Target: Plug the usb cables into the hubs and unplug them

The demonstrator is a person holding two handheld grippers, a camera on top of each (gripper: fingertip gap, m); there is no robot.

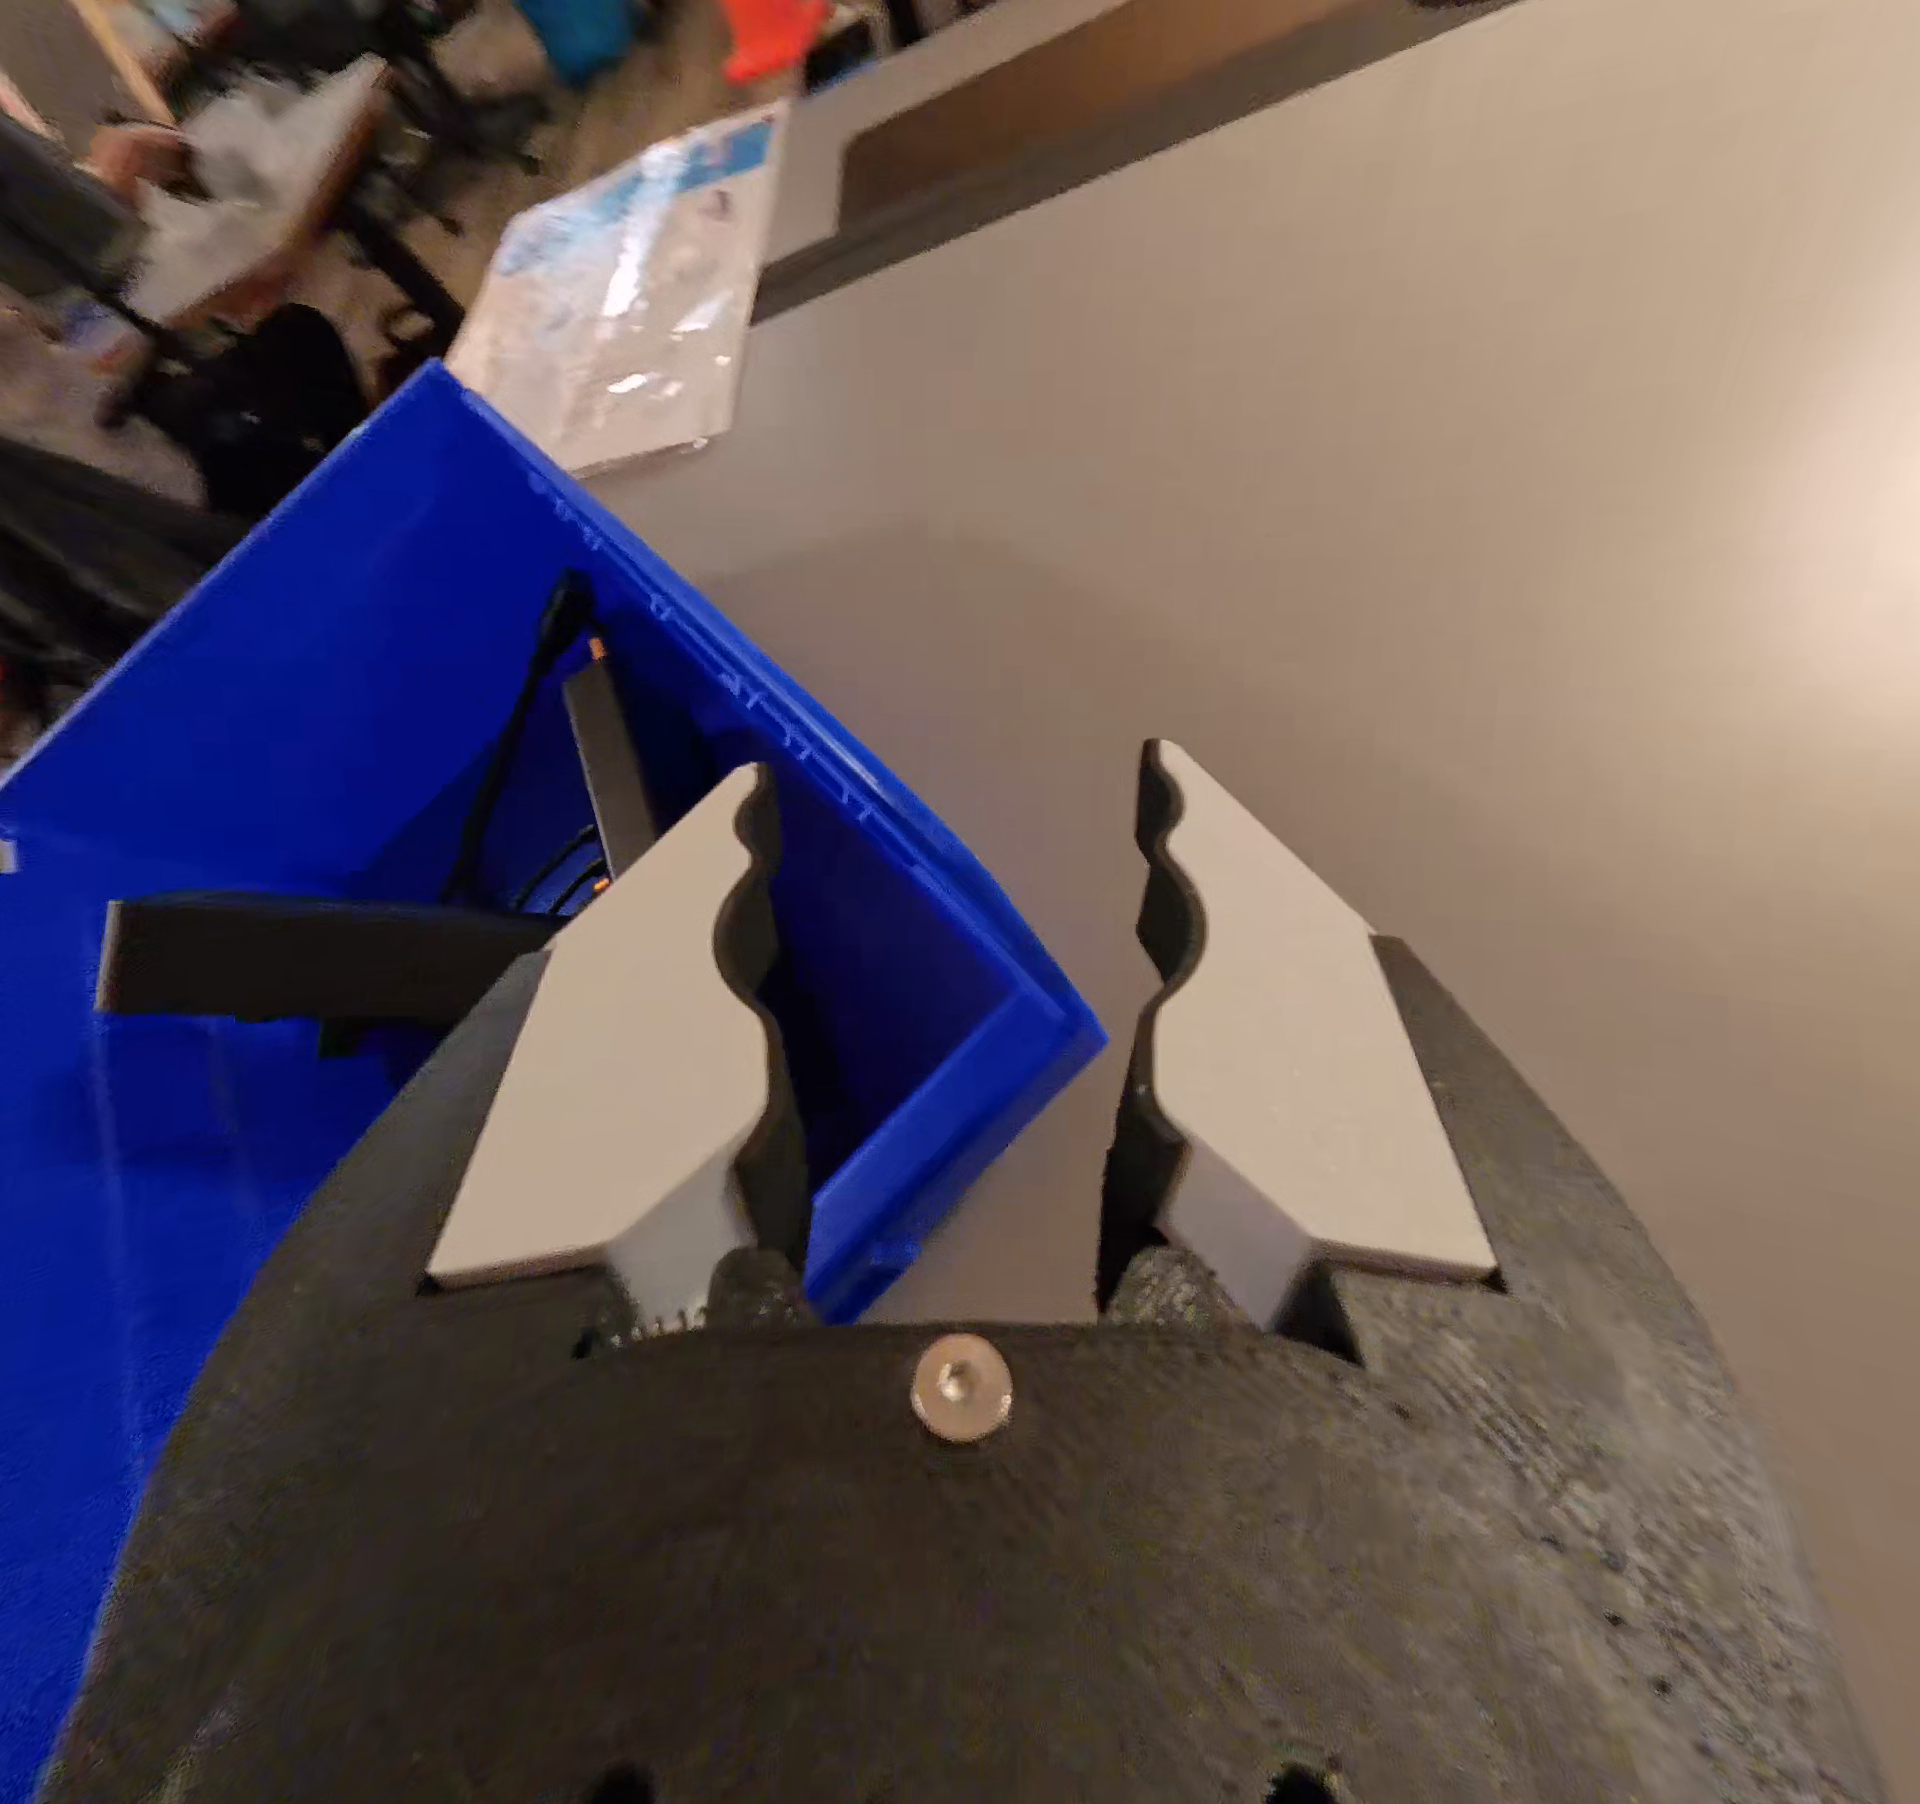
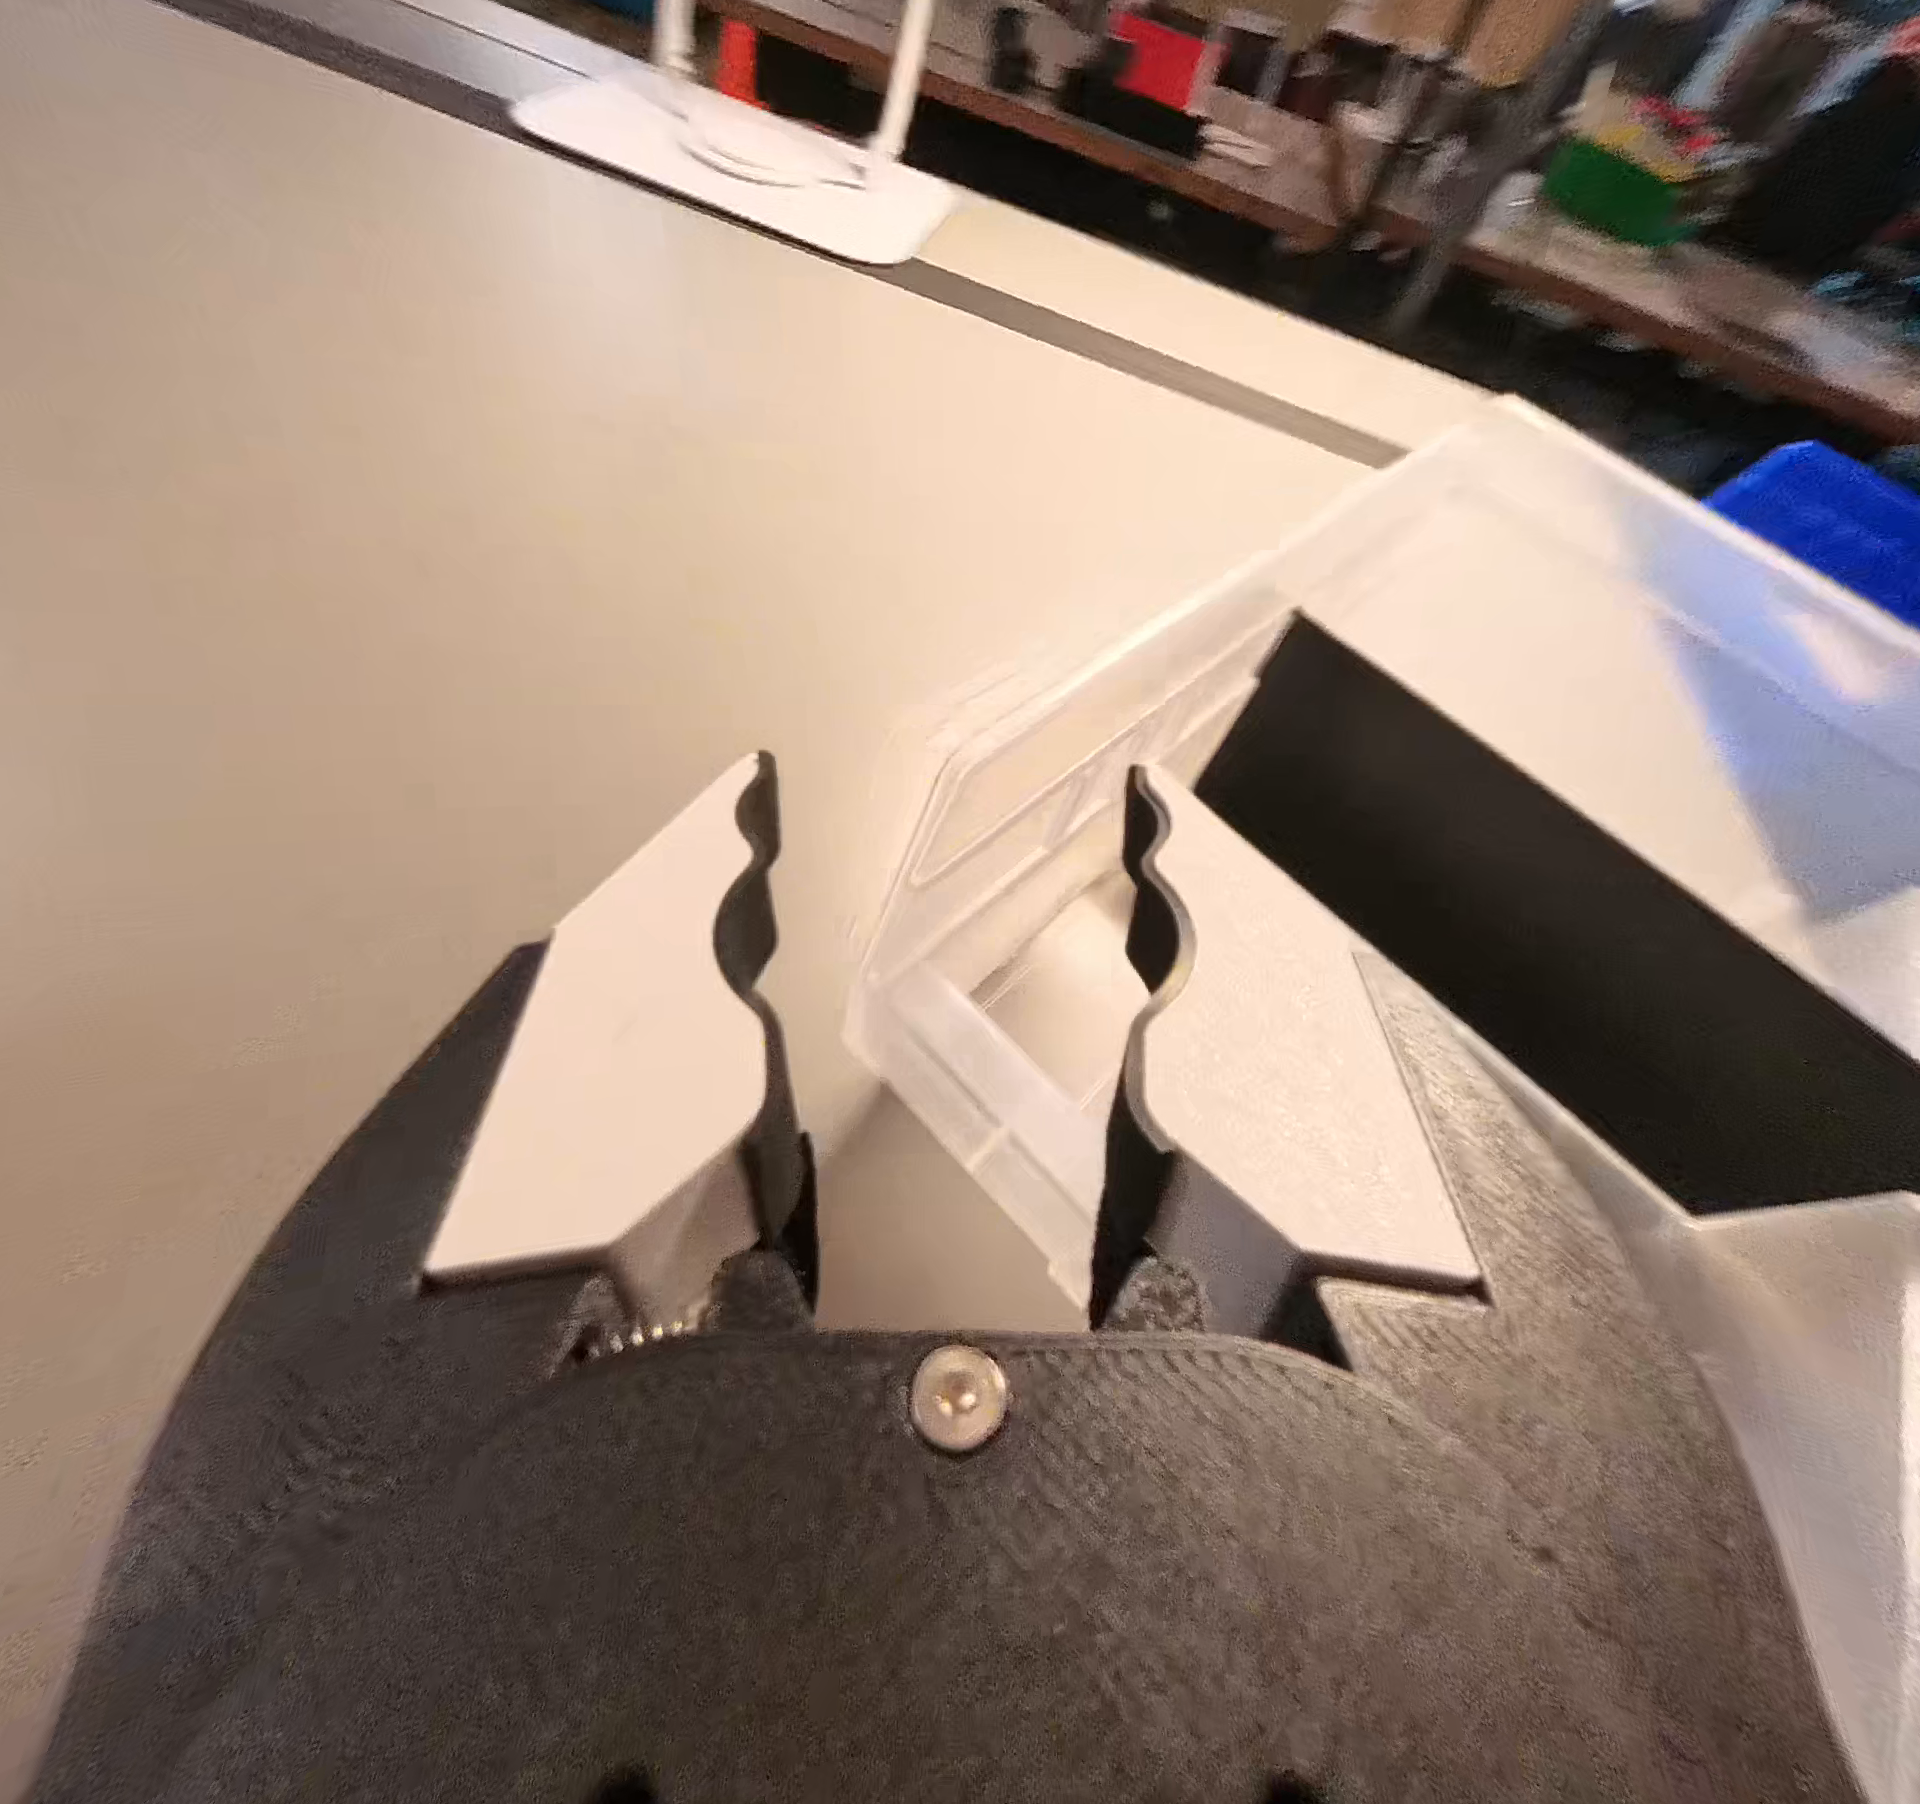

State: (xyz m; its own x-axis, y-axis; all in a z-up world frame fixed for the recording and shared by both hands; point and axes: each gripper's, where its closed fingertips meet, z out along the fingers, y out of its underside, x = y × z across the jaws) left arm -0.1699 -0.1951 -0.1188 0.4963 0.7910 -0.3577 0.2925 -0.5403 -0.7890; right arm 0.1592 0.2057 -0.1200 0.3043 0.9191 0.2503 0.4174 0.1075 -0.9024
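Grey table (image 1: 1351, 507) bare between the bins. Blue bin (image 1: 312, 715) at left holds dark hubs (image 1: 312, 954) and a black cable (image 1: 499, 767); clear bin (image 2: 1039, 923) at right. Left gripper (image 1: 956, 778) hangs over the blue bin's corner, right gripper (image 2: 951, 778) over the clear bin's; both gape, empty. Nothing plugged yet; likely the whole job remains.

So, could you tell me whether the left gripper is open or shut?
Open: the left gripper has a clear gap between its fingers, holding nothing.
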